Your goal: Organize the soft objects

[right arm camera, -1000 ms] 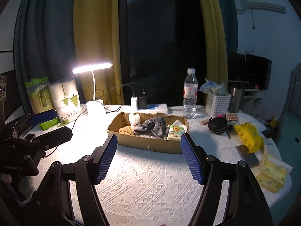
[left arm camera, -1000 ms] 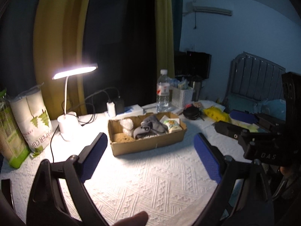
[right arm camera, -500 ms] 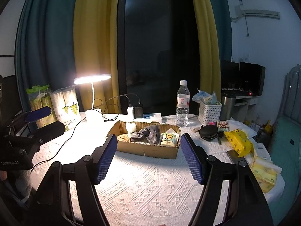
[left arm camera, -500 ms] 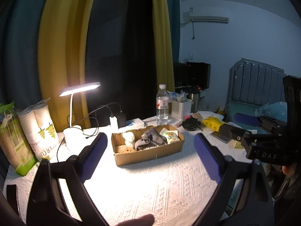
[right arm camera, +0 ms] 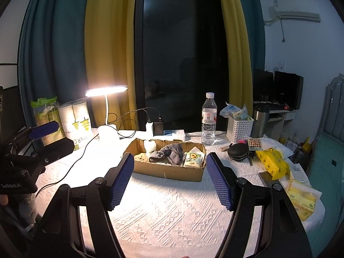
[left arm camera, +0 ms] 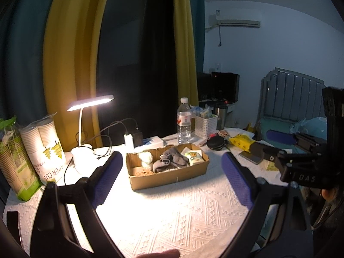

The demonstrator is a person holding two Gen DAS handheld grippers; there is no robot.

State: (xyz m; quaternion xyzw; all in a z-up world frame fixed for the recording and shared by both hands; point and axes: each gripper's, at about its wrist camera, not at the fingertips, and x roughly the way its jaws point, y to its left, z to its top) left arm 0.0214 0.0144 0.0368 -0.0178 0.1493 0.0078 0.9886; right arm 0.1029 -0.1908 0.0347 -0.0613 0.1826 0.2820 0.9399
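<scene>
A shallow cardboard box (left arm camera: 172,177) (right arm camera: 169,171) stands mid-table on a white textured cloth. It holds a small white plush toy (left arm camera: 145,158) (right arm camera: 149,146), a crumpled grey cloth (left arm camera: 169,163) (right arm camera: 169,153) and a tissue pack with a cartoon print (left arm camera: 193,156) (right arm camera: 193,158). My left gripper (left arm camera: 172,180) is open and empty, well back from the box. My right gripper (right arm camera: 169,180) is open and empty, also short of the box. Each gripper shows at the edge of the other's view.
A lit desk lamp (right arm camera: 106,111), paper cup sleeves (right arm camera: 77,122), charger and cables stand left and behind. A water bottle (right arm camera: 208,120), white basket (right arm camera: 239,128), black round case (right arm camera: 237,151), yellow tissue packs (right arm camera: 271,161) and a phone (left arm camera: 250,160) crowd the right.
Both grippers have pulled back and risen, so the box looks smaller and farther. Both stay open and empty. The box contents are unchanged.
</scene>
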